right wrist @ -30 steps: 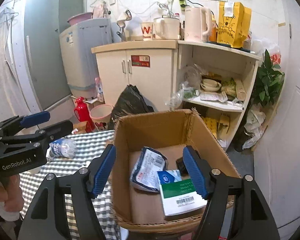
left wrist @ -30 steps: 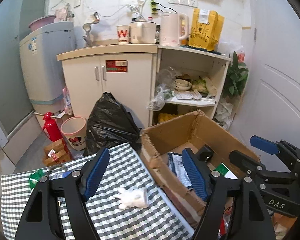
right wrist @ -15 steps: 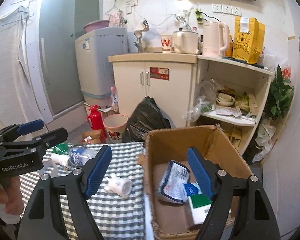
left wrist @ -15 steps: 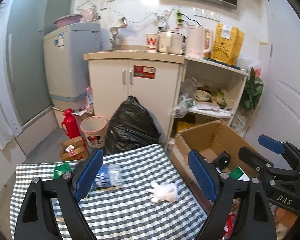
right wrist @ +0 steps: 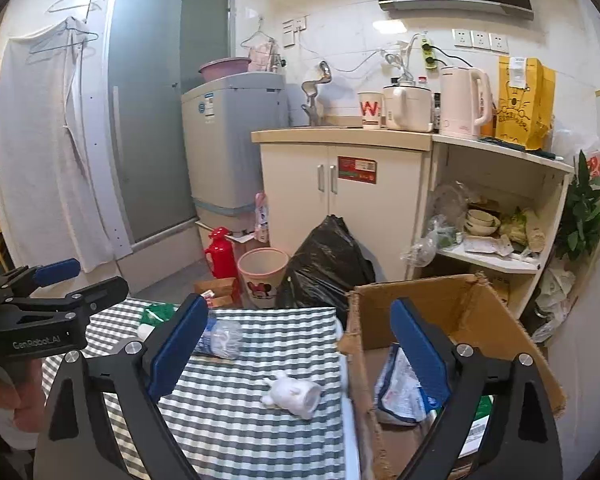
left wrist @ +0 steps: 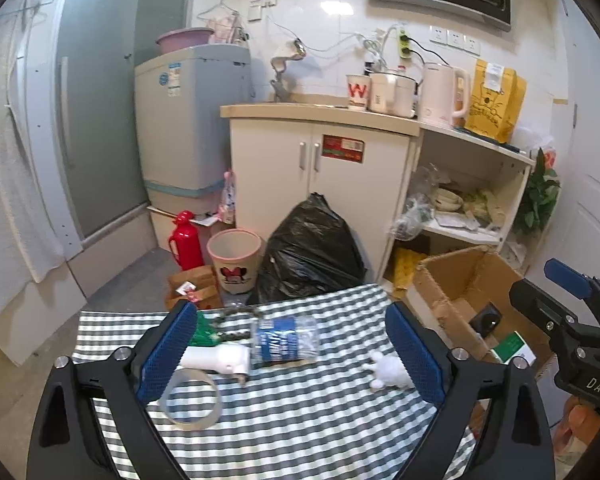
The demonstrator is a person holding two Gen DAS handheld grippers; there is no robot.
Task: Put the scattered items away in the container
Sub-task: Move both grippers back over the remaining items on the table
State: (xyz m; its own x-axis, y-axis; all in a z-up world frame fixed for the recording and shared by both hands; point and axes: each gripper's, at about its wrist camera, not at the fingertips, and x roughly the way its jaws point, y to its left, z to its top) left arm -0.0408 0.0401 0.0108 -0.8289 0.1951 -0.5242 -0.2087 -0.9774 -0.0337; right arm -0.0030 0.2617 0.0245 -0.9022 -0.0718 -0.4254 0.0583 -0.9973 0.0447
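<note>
Both tongs are wide open and hold nothing — the left tongs [left wrist: 292, 350] hang over the bottle [left wrist: 286, 338], tape ring [left wrist: 190, 400] and white tube [left wrist: 216, 360] on the checked worktop [left wrist: 300, 420]. The right tongs [right wrist: 298, 350] are near the white toy [right wrist: 294, 394], just beside the cardboard box [right wrist: 460, 304]. The bottle is round — a careless pinch could roll it off the edge.

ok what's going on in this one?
A person holds a gripper in each hand over a checked table, tidying loose items into the cardboard box beside it. Both the left gripper and right gripper have open jaws and hold nothing. Still on the table: a small white toy, a plastic bottle, a tape roll and a white tube. The box already holds a few packets.
</note>
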